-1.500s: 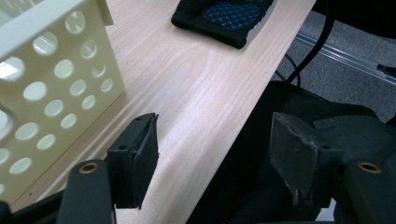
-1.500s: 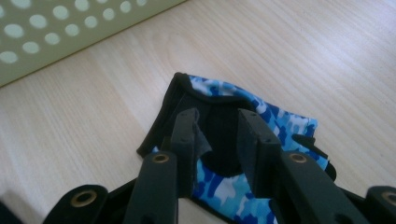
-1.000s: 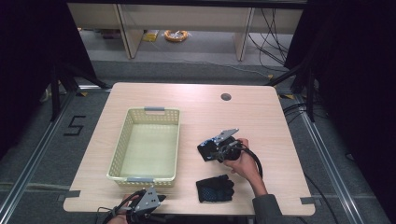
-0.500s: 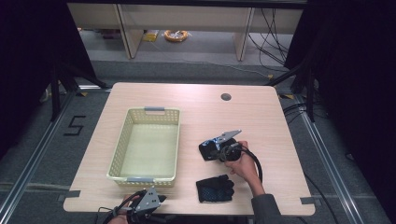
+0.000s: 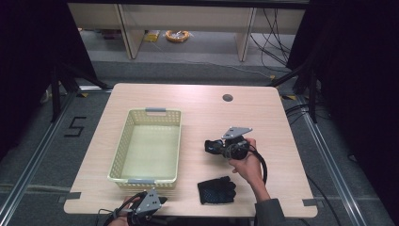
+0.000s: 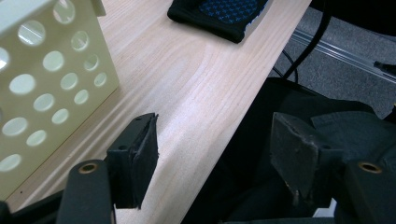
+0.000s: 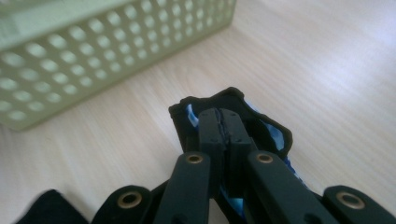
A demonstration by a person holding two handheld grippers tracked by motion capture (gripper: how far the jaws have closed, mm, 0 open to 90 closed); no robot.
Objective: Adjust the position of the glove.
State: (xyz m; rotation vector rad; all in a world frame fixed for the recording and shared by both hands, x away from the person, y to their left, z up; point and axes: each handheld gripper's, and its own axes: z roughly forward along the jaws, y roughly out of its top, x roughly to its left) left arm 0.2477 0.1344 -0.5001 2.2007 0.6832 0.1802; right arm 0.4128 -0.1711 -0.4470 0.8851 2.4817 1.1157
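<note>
My right gripper [image 5: 212,147] is shut on a black glove with blue lining [image 7: 268,130], right of the basket and just above the tabletop. In the right gripper view the two jaws are pressed together on the glove's folded edge [image 7: 223,122]. A second black glove [image 5: 215,190] with blue dots lies flat near the table's front edge, below the right hand; it also appears as the glove [image 6: 219,14] at the top of the left gripper view. My left gripper [image 5: 161,199] rests at the front edge of the table, open [image 6: 215,140], with nothing between its pads.
A pale yellow perforated basket [image 5: 155,111] stands empty on the left half of the wooden table [image 5: 197,106]; its wall [image 6: 46,79] is close to the left gripper. A round cable hole [image 5: 227,98] sits at the back right. Floor and rails surround the table.
The right hand has risen slightly and shifted a little with the glove in its jaws. The left gripper has not moved.
</note>
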